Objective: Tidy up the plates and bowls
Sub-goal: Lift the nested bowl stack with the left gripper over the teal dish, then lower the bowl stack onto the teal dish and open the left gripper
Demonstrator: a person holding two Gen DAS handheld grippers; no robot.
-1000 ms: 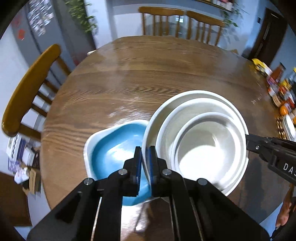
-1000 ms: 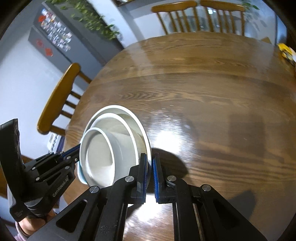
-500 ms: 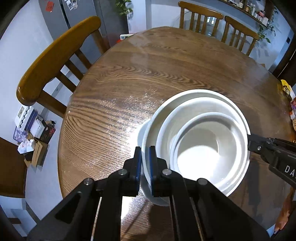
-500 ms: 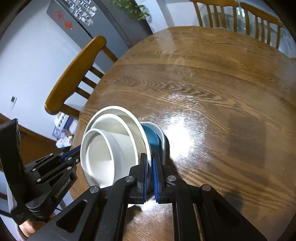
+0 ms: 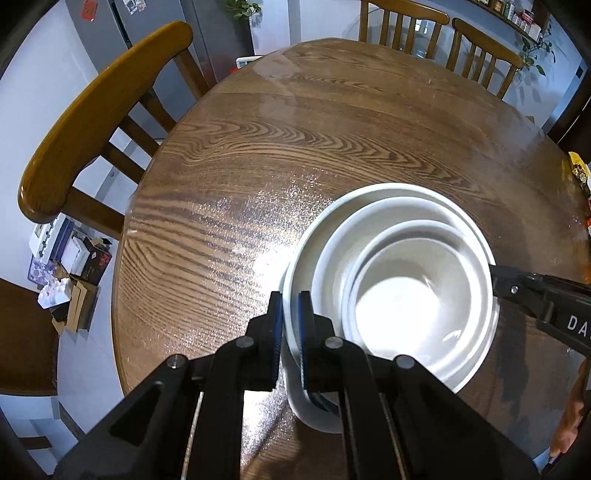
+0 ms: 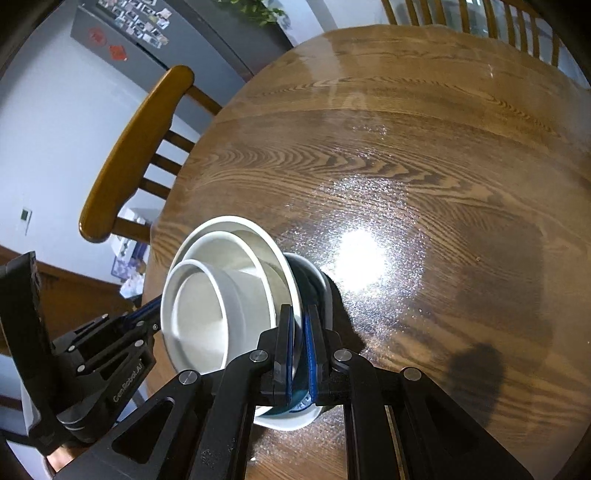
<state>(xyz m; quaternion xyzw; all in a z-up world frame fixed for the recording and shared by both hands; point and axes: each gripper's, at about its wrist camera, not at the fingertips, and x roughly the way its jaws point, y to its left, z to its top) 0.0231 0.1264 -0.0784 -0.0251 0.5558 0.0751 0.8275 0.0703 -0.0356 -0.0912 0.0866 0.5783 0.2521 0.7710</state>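
Three white bowls sit nested: a small bowl (image 5: pixel 402 306) inside a middle one (image 5: pixel 332 273) inside a wide bowl (image 5: pixel 476 236). My left gripper (image 5: pixel 290 299) is shut on the wide bowl's near rim. My right gripper (image 6: pixel 300 314) is shut on the opposite rim of that wide bowl (image 6: pixel 273 254), and it also shows in the left wrist view (image 5: pixel 517 284). Right under the stack lies a dish that is blue inside and white outside (image 6: pixel 314 284), mostly hidden, with its white wall (image 5: pixel 314 417) showing. Whether the stack rests in it I cannot tell.
The round wooden table (image 5: pixel 258 155) stretches bare beyond the stack. A wooden chair (image 5: pixel 92 110) stands at its left edge and two more chairs (image 5: pixel 402 22) at the far side. Boxes and clutter (image 5: pixel 70 258) lie on the floor; packets (image 5: pixel 578 173) sit at the right edge.
Both grippers carried the white stack sideways and down over the blue dish. The dish lay open beside the stack before; now the stack covers nearly all of it.
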